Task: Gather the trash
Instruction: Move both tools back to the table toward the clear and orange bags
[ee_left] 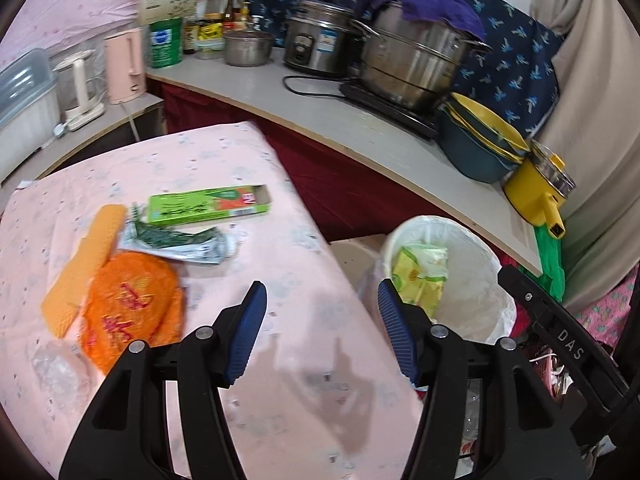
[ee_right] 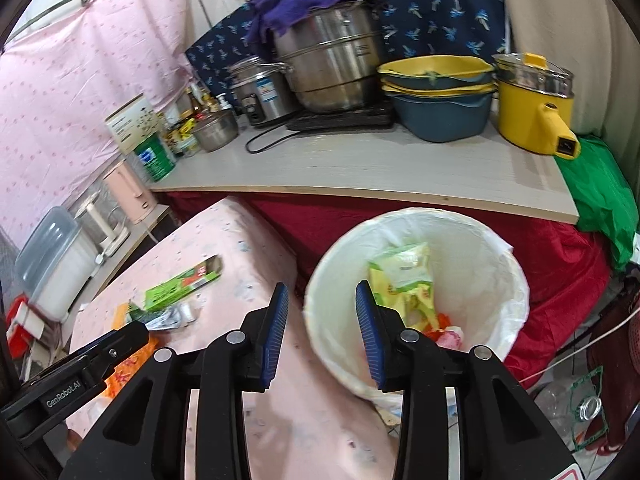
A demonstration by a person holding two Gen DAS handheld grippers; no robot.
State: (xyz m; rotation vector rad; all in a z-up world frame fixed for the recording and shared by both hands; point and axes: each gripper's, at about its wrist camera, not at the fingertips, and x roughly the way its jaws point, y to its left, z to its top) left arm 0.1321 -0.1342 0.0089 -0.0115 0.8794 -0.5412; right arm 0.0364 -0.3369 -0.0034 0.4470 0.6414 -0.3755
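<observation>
Both grippers hang over the near corner of the pink cloth-covered counter (ee_left: 248, 248), and neither carries anything: the left gripper (ee_left: 320, 316) has its blue-padded fingers (ee_left: 248, 332) spread wide with only cloth showing between them, and the right gripper (ee_right: 322, 320) is parted somewhat less, its gap falling across the counter's edge and the rim of the white round bin lined with a thin plastic bag (ee_right: 492, 264). That bin stands just beside the counter, lower than its top. Inside lies a crumpled yellow-green snack wrapper (ee_right: 404, 280), with something red and pink beneath it that is too jumbled to name; the right finger hides part of the bin's near side. The rest of the trash sits on the cloth to the left: a long green cardboard box with an open end (ee_left: 208, 204), a torn silver and green foil packet (ee_left: 176, 240) just in front of it, a flat orange strip (ee_left: 86, 260), and a crinkled orange plastic bag with red characters (ee_left: 132, 304) overlapping the strip's lower end. These are blurred, so the print is unreadable. A clear scrap near the bag's lower left is barely visible. From the right wrist view, the left gripper's black body covers most of the orange bag.
</observation>
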